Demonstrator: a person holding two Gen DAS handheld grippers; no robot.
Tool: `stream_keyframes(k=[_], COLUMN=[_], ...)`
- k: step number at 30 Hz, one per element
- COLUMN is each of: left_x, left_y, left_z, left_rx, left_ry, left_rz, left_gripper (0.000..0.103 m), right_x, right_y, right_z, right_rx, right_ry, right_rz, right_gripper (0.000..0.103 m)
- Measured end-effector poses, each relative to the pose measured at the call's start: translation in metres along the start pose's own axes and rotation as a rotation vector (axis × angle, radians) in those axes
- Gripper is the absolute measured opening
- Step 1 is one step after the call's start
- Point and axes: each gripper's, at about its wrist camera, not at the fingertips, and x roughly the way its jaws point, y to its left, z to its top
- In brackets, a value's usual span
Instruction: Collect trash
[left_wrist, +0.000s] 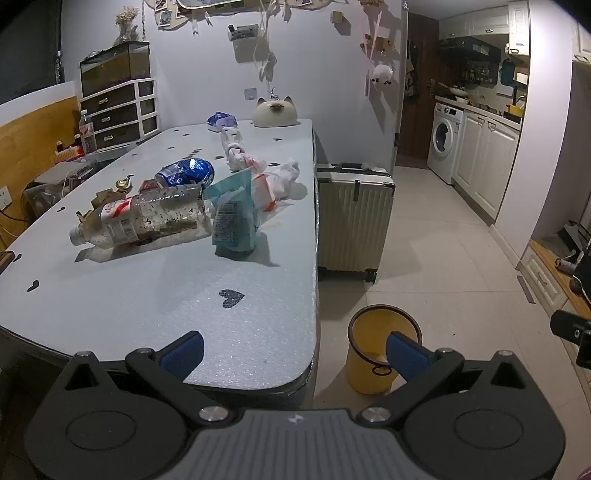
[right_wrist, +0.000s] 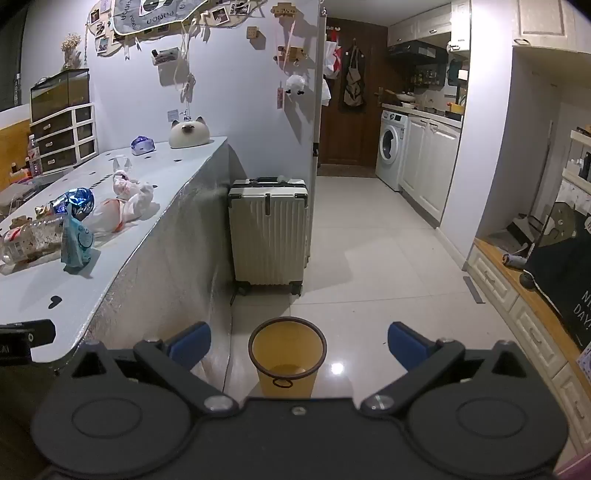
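Observation:
Trash lies in a heap on the pale table (left_wrist: 147, 314): a clear plastic bottle (left_wrist: 147, 219) on its side, a teal pouch (left_wrist: 234, 216), a crushed blue can (left_wrist: 186, 172) and white plastic bags (left_wrist: 277, 177). A yellow bin (left_wrist: 373, 350) stands on the floor beside the table's near corner. My left gripper (left_wrist: 293, 352) hovers open over that corner, nothing between its blue pads. My right gripper (right_wrist: 299, 345) is open above the floor, with the yellow bin (right_wrist: 287, 354) between and beyond its fingers. The same heap (right_wrist: 74, 225) shows far left in the right wrist view.
A cream suitcase (left_wrist: 352, 218) stands against the table's far side. A cat-shaped ornament (left_wrist: 275, 112) and a blue tissue pack (left_wrist: 221, 120) sit at the table's back. Tiled floor (right_wrist: 369, 258) runs to a washing machine (right_wrist: 391, 147) and white cabinets. A low wooden bench (right_wrist: 517, 288) lines the right.

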Motion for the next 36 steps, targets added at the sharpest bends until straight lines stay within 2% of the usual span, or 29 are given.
stream_keyframes(k=[36], left_x=[-0.0001], left_y=[0.0002], left_z=[0.0000], left_rx=[0.000], left_ry=[-0.006], left_rz=[-0.003], left_gripper=[0.103], right_x=[-0.0011], right_y=[0.0018], right_z=[0.0015], right_rx=[-0.004], right_ry=[0.000], right_rz=[-0.004], right_gripper=[0.103])
